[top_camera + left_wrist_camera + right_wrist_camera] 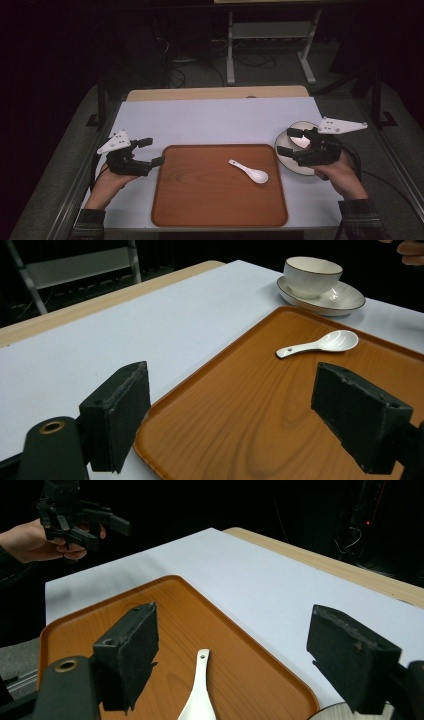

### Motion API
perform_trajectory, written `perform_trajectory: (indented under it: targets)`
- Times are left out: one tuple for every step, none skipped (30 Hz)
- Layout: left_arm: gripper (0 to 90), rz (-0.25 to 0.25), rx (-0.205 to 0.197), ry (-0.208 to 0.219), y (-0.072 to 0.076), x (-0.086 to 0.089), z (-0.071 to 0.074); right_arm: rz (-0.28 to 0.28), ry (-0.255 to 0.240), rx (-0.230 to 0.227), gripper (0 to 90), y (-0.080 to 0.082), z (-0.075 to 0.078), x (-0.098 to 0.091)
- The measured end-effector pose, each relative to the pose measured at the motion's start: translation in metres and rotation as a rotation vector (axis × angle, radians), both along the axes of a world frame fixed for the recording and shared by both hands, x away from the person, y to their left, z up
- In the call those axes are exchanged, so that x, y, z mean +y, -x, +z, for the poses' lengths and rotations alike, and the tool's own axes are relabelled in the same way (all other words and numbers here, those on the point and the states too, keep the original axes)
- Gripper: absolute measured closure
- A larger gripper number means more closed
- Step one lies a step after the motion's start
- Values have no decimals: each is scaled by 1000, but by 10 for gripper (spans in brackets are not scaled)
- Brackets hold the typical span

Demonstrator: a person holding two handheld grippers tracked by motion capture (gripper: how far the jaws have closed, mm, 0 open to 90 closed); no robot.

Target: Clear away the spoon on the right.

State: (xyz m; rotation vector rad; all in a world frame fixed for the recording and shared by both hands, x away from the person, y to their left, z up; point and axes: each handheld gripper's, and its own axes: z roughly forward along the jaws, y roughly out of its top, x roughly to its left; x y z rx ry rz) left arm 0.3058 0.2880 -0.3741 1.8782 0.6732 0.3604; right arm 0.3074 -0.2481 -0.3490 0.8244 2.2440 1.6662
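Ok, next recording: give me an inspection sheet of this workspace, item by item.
Surface: white table top with a wooden strip along its far edge.
Job's things: wooden tray at the near middle; white ceramic spoon lying on it; white bowl standing on a saucer, on the table right of the tray.
Clutter: nothing seen.
Grippers: left gripper open, at the tray's left edge; right gripper open, over the bowl; both empty.
Cables: one trails from the right gripper off the table's right side.
Surroundings: dark room, white metal stand and floor cables behind the table.
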Motion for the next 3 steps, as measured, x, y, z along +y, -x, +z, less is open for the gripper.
perform_trajectory:
  targets:
    - [153, -1, -1, 0, 0, 0, 0, 0, 0, -1, 204, 0, 0, 0]
    - [153, -1, 0, -1, 0, 0, 0, -1, 2, -1, 204, 0, 0, -1]
    - [153, -1, 0, -1, 0, -1, 0, -1, 1, -1, 204, 0, 0, -1]
